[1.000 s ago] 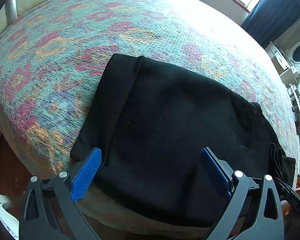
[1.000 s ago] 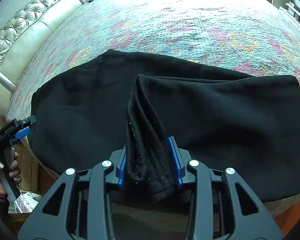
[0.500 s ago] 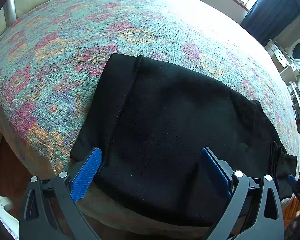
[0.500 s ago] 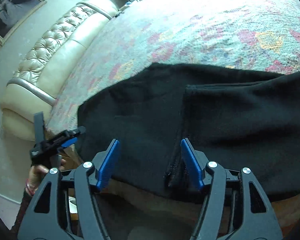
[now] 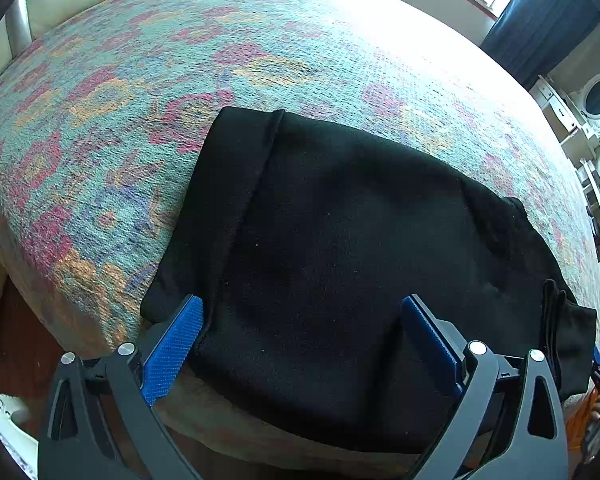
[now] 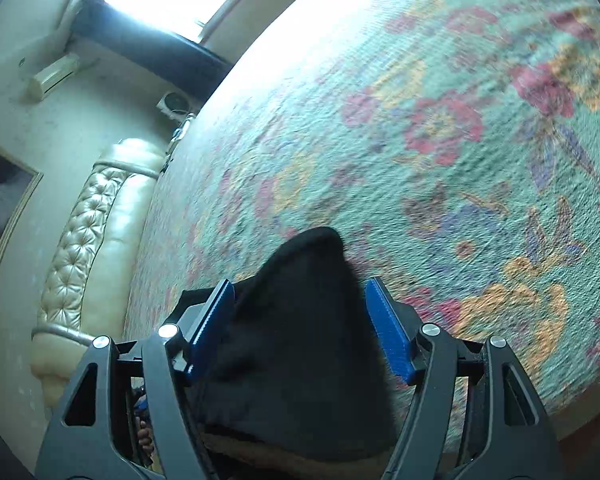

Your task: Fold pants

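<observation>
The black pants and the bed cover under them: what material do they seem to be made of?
Black pants: probably soft fleece or sweatshirt knit; matte, slightly fuzzy, holding pale lint specks. Bed cover: seemingly woven cotton or chenille; a nubby grid texture, with a dull floral pattern.

- Bed [image 5: 260, 40] was covered edge to edge by a woven floral bedspread [image 5: 100, 184]: teal ground, pink, orange and purple flowers.
- Black pants [image 5: 340, 240] lay folded flat, directly on the bedspread, at the bed's near edge, 6 o'clock in the left wrist view; front part hung over that edge.
- Folded hem band ran along the pants' 9 o'clock side.
- Right wrist view: blurred; a pants corner [image 6: 300, 320] rested on the bedspread at 6 o'clock.
</observation>
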{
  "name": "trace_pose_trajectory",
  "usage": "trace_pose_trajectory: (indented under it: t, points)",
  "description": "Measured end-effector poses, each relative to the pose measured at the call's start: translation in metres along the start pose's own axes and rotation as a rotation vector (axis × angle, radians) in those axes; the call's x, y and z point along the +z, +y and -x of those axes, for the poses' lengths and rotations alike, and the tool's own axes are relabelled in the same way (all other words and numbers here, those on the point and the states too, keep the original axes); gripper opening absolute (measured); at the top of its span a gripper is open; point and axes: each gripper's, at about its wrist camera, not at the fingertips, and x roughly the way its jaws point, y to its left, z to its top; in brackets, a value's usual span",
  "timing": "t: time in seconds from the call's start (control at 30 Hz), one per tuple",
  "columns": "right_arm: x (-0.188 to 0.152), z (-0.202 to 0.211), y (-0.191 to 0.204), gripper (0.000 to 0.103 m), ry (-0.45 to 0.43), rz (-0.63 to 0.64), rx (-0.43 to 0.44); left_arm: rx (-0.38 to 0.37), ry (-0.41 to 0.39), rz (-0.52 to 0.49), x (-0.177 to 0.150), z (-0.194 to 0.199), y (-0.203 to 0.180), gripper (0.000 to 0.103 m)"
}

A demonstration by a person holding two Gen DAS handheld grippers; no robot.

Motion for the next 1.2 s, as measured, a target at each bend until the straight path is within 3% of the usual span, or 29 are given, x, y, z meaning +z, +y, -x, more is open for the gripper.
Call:
trace_pose_trajectory:
  t: [0.2,0.23,0.3,0.37,0.5,0.6,0.67,0.8,0.83,0.93,1.03,1.1,1.17,1.2]
  points:
    - [0.012,-0.044,-0.026,0.068,0.087,-0.087,0.094,0.013,0.000,-0.013,-0.001,-0.001,-0.004,0.098]
    - [0.012,-0.048,-0.027,0.064,0.091,-0.085,0.107,0.015,0.000,-0.014,-0.001,-0.001,-0.004,0.098]
    - [0.014,-0.057,-0.027,0.031,0.119,-0.067,0.099,0.019,0.000,-0.017,-0.002,-0.002,-0.006,0.098]
    - [0.013,-0.062,-0.029,0.023,0.124,-0.062,0.082,0.025,0.000,-0.021,-0.003,-0.003,-0.008,0.098]
    - [0.012,-0.063,-0.037,0.023,0.123,-0.112,0.127,0.025,-0.001,-0.023,-0.003,-0.003,-0.008,0.098]
    - [0.007,-0.055,-0.040,0.031,0.138,-0.158,0.183,0.021,0.000,-0.026,-0.005,-0.003,-0.006,0.098]
    - [-0.003,-0.047,-0.043,0.045,0.155,-0.173,0.218,0.021,0.000,-0.027,-0.005,-0.003,-0.006,0.098]
    - [-0.025,-0.031,-0.053,0.045,0.203,-0.152,0.225,0.023,-0.001,-0.027,-0.006,-0.003,-0.007,0.098]
    - [-0.031,-0.026,-0.056,0.045,0.206,-0.144,0.227,0.023,-0.001,-0.027,-0.007,-0.003,-0.007,0.098]
    - [-0.042,-0.023,-0.061,0.020,0.220,-0.090,0.167,0.024,-0.001,-0.028,-0.007,-0.003,-0.007,0.098]
    - [-0.044,-0.023,-0.064,0.020,0.193,-0.113,0.170,0.022,0.000,-0.032,-0.007,-0.002,-0.005,0.098]
    - [-0.044,-0.018,-0.062,0.025,0.194,-0.121,0.184,0.012,0.001,-0.030,-0.007,-0.001,-0.004,0.098]
    - [-0.048,-0.014,-0.056,0.046,0.199,-0.134,0.221,-0.002,0.001,-0.021,-0.006,0.000,-0.001,0.098]
    - [-0.050,-0.011,-0.053,0.050,0.199,-0.130,0.226,-0.009,0.000,-0.013,-0.006,0.001,0.000,0.098]
